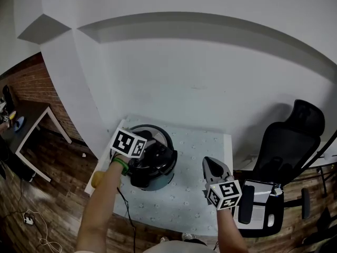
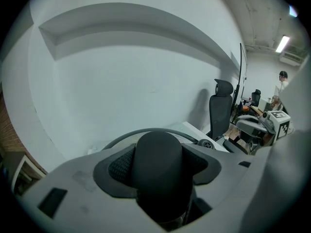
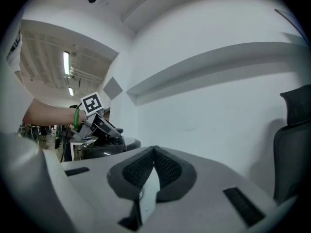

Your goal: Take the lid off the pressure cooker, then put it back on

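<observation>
Clamped between the jaws of the left gripper (image 2: 160,173) was the black knob (image 2: 158,147) of the lid (image 2: 146,130), the ribbed faces pressing it from both sides. Its rim curved away just behind the knob. From the head view, the lid sat over the pressure cooker (image 1: 154,182) at the left end of the bench (image 1: 195,199), and no gap showed between lid and pot there or in the right gripper view, though the gripper covered much of the join. The right gripper (image 3: 154,150) hung well apart from the cooker, over the right side of the bench, its jaws closed on each other with nothing between them. An office chair (image 1: 289,141) stood beyond the bench's right edge. By my reading, the lid was seated or very nearly so with the grip in place. That fitted either the start of the lift, with both halves of the task ahead, or the end of the replacing, with only the release left, and nothing visible settled which.
</observation>
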The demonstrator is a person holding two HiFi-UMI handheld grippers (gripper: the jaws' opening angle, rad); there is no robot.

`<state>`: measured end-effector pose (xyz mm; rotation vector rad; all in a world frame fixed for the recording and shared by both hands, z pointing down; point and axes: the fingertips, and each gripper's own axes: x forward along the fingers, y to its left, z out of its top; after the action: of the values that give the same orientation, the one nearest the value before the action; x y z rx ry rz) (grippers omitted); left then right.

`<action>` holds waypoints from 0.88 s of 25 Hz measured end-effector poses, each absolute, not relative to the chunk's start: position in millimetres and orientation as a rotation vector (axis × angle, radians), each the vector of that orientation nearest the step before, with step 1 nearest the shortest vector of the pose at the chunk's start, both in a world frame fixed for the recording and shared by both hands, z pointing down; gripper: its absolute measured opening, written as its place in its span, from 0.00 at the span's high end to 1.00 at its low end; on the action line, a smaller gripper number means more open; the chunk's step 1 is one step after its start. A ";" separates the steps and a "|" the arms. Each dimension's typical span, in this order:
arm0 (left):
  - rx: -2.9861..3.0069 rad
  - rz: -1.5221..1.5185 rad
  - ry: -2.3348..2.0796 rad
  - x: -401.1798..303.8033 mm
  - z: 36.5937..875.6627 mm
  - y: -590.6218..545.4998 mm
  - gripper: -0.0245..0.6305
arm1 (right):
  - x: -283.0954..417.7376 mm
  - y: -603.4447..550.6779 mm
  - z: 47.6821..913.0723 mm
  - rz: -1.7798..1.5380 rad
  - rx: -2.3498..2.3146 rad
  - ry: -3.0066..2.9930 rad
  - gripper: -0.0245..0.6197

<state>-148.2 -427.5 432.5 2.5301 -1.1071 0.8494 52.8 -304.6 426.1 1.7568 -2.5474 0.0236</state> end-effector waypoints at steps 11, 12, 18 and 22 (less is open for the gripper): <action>2.471 0.867 -1.116 -147.0 451.2 -432.0 0.54 | 57.6 -303.2 430.7 0.037 1.770 -2.529 0.96; 2.469 0.866 -1.115 -147.1 452.5 -432.1 0.54 | 57.8 -303.2 431.1 0.039 1.770 -2.528 0.96; 2.466 0.832 -1.109 -147.9 455.7 -432.2 0.54 | 58.1 -304.4 436.2 0.058 1.761 -2.524 0.96; 2.480 0.817 -1.115 -147.8 454.7 -432.4 0.54 | 53.3 -306.1 439.0 0.067 1.741 -2.534 0.96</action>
<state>-147.8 -432.4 454.7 2.4801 -1.1150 0.8174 53.3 -306.1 439.0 1.7411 -2.5337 0.0670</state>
